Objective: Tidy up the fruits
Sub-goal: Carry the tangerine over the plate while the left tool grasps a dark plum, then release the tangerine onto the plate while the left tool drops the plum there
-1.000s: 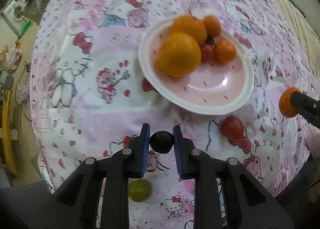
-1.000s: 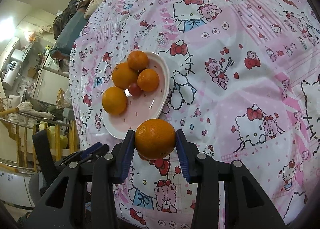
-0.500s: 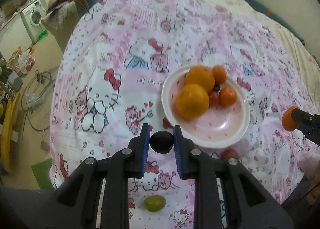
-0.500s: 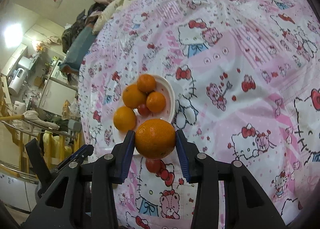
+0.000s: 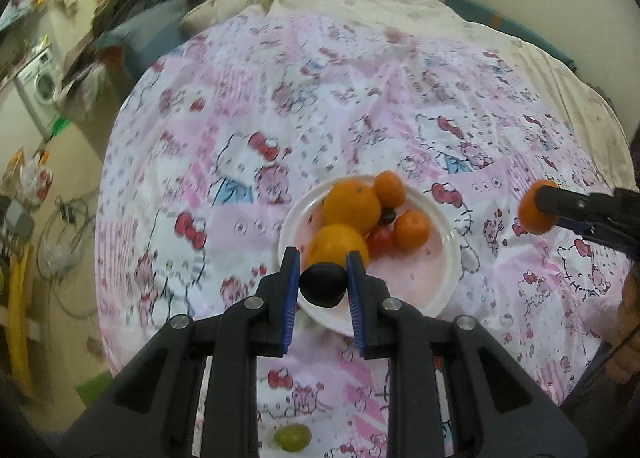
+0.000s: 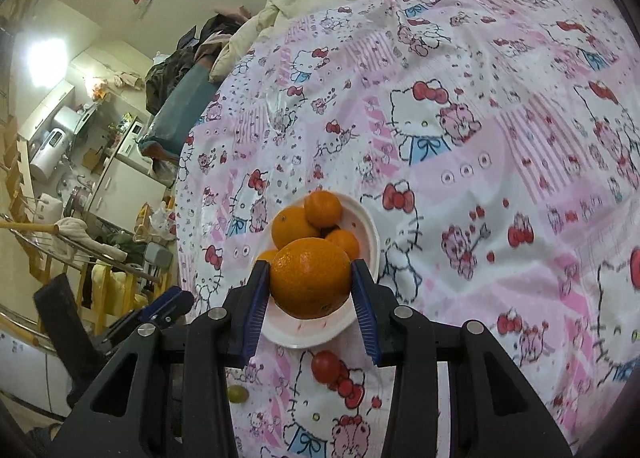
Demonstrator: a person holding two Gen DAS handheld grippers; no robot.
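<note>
Here, a dark plum (image 5: 323, 284) is clamped in the left gripper (image 5: 323, 285), an orange (image 6: 310, 278) in the right gripper (image 6: 311, 287); both are held above the fruit-filled white plate (image 5: 448, 278), at its 6 o'clock rim.

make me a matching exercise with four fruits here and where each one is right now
Things:
1. dark plum
2. big orange
3. green grape
4. red tomato

Places:
A. loose on the bedsheet, just below the plate
B. between the left gripper fingers
C. between the right gripper fingers
D. on the bedsheet under the left gripper, well short of the plate

Pairs: 1-B, 2-C, 3-D, 4-A
</note>
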